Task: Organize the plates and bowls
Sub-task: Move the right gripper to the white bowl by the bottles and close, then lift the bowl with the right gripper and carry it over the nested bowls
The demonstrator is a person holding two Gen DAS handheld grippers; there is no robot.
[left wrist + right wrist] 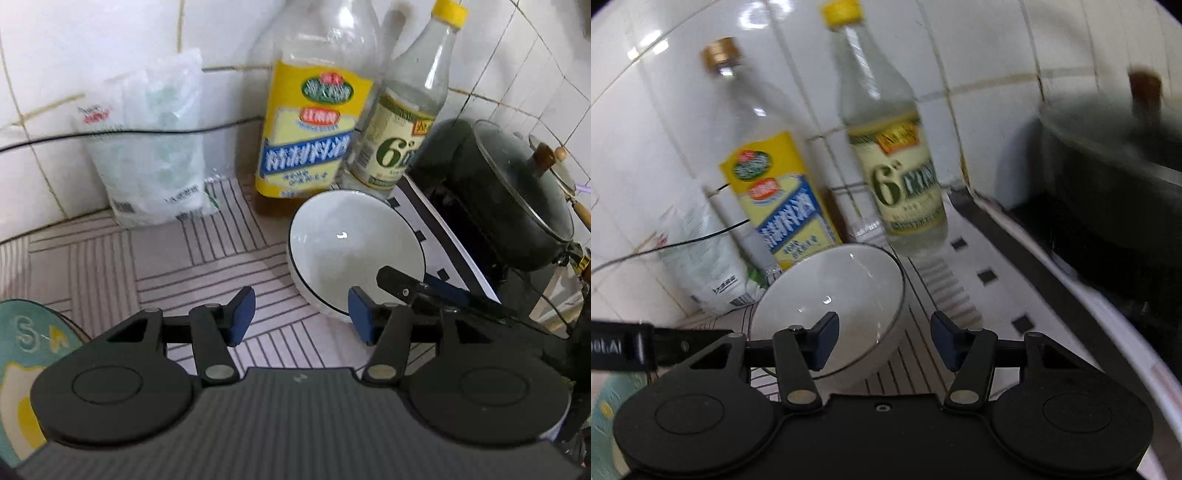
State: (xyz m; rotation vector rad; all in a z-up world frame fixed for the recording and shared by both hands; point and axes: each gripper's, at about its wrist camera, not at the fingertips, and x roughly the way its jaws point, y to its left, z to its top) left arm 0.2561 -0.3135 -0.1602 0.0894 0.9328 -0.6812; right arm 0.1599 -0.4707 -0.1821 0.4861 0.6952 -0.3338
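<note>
Both the left tool (301,314) and right tool (881,341) gape empty by the white bowl (351,251); the vinegar bottle (402,122) label reads "6".

Bowl (354,251) stands on the counter (207,258), in front of two bottles. The larger bottle (314,122) stands behind it to the left; the smaller bottle (402,122) stands just right of that one, both close to the tiled wall (92,44). A bag (151,147) leans against the wall, left of the larger bottle. A lidded pot (517,192) sits on the stove (476,243) right of the bowl. A plate (26,354) lies at the near left. A cable (122,131) runs along the wall.
</note>
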